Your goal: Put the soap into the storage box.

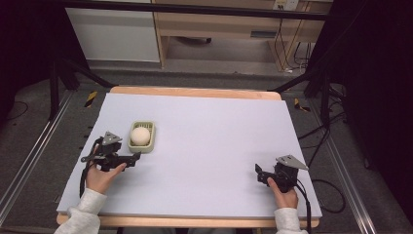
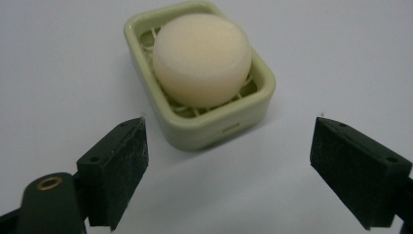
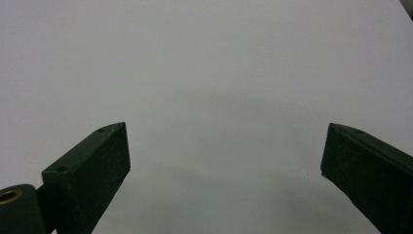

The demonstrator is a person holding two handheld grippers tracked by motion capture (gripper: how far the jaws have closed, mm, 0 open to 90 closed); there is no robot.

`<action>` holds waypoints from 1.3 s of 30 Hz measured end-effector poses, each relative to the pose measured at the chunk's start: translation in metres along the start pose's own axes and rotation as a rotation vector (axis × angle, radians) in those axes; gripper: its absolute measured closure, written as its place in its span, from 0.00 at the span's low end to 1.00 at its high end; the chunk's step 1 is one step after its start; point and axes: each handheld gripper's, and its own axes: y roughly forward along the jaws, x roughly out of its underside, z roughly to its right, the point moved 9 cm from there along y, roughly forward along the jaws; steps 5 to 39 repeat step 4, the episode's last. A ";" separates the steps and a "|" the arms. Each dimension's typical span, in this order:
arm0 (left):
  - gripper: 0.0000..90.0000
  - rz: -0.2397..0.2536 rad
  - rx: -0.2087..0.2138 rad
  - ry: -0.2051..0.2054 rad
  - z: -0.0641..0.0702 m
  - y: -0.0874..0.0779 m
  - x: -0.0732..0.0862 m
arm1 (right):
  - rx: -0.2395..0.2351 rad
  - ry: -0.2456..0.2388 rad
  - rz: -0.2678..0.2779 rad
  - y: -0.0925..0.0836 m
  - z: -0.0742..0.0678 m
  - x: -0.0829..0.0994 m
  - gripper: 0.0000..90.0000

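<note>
The left gripper (image 2: pixel 229 146) is spread wide, holding nothing, and a green soap dish (image 2: pixel 253 105) with a round cream soap (image 2: pixel 202 58) in it sits just ahead of its tips. This looks like the approach step: next the jaws must move forward to straddle the dish or soap, then close. The right gripper (image 3: pixel 226 156) gapes empty over bare white table (image 3: pixel 204 73).

A soap dish (image 1: pixel 142 137) sits on the table (image 1: pixel 204 146), toward its left side, with a round soap bar (image 1: pixel 140 135) lying in it. The left gripper (image 1: pixel 134 157) is just beside the dish, at its near edge, its jaws spread toward it. The right gripper (image 1: pixel 258 174) rests well apart from it, near the table's front right corner, over bare tabletop.
</note>
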 end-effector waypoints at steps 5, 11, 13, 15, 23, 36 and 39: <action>0.15 -0.011 -0.013 -0.004 -0.002 -0.003 0.016 | 0.000 0.001 0.000 0.000 0.000 0.000 0.05; 0.15 -0.011 -0.013 -0.004 -0.002 -0.003 0.016 | 0.000 0.001 0.000 0.000 0.000 0.000 0.05; 0.15 -0.011 -0.013 -0.004 -0.002 -0.003 0.016 | 0.000 0.001 0.000 0.000 0.000 0.000 0.05; 0.15 -0.011 -0.013 -0.004 -0.002 -0.003 0.016 | 0.000 0.001 0.000 0.000 0.000 0.000 0.05; 0.15 -0.011 -0.013 -0.004 -0.002 -0.003 0.016 | 0.000 0.001 0.000 0.000 0.000 0.000 0.05; 0.15 -0.011 -0.013 -0.004 -0.002 -0.003 0.016 | 0.000 0.001 0.000 0.000 0.000 0.000 0.05; 0.15 -0.011 -0.013 -0.004 -0.002 -0.003 0.016 | 0.000 0.001 0.000 0.000 0.000 0.000 0.05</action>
